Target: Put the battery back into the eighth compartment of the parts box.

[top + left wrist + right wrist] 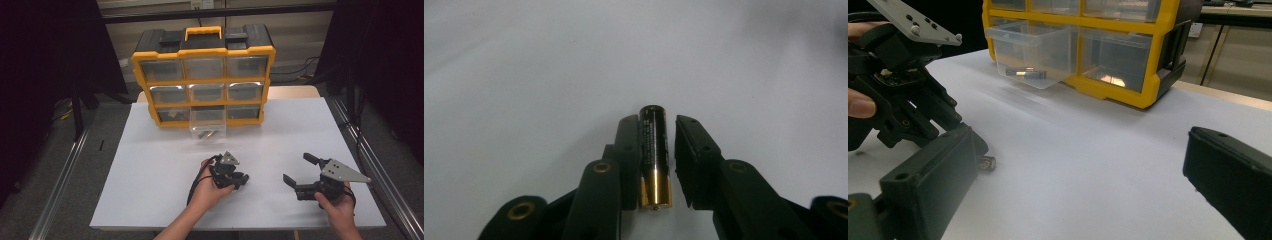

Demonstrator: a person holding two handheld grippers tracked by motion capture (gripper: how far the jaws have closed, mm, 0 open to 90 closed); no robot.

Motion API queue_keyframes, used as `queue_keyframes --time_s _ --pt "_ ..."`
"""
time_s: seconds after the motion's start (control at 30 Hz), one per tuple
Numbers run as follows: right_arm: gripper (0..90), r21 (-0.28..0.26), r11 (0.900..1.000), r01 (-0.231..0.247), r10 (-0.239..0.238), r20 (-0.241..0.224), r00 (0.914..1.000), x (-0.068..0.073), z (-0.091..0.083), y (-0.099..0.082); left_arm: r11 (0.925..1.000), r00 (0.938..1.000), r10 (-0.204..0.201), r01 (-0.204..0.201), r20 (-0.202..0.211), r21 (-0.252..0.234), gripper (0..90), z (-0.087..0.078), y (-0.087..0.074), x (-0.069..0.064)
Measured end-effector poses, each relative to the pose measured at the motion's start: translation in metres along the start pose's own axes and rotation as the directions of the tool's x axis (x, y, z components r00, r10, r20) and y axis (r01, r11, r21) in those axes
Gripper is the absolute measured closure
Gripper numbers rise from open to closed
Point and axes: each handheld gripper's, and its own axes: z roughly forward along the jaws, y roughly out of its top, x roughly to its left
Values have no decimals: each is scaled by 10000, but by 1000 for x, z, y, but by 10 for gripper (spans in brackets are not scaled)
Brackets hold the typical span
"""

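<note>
White tabletop [524, 75], black-and-gold battery [654, 155]

The right tool's jaw hides most of the battery [986, 162].

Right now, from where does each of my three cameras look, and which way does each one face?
High view: above the near table edge, facing forward and down at the organizer; both forearms and hands show.
Left gripper view: on the left gripper, looking down at the battery between its jaws.
Right gripper view: on the right gripper, facing level across the table toward the open drawer.
Shared: high and right views both show the left gripper, organizer and drawer.
</note>
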Motion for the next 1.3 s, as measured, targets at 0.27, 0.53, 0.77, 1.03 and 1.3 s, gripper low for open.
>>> queue_keyframes --time_s 0.27,0.53,0.77,1.03,1.3 --pt "3 11 10000 -17 17 36 10000 0 0 0 9999 9998 43 -40 -208 146 771 -1 0 -1" --pt "3 3 10000 -18 18 30 10000 0 0 0 9992 9993 -336 339 -154 196 774 0 3 -1" --pt "3 -19 10000 -58 58 82 9999 -2 0 0 9963 9964 -847 847 -27 164 774 -8 6 7" --pt "1 -14 10000 -79 79 51 10000 -3 -1 -1 9931 9932 -1166 1165 54 87 774 -20 11 17" --pt "1 -25 10000 -80 80 86 9999 -2 0 -1 9906 9904 -1359 1354 244 190 774 -28 14 20"
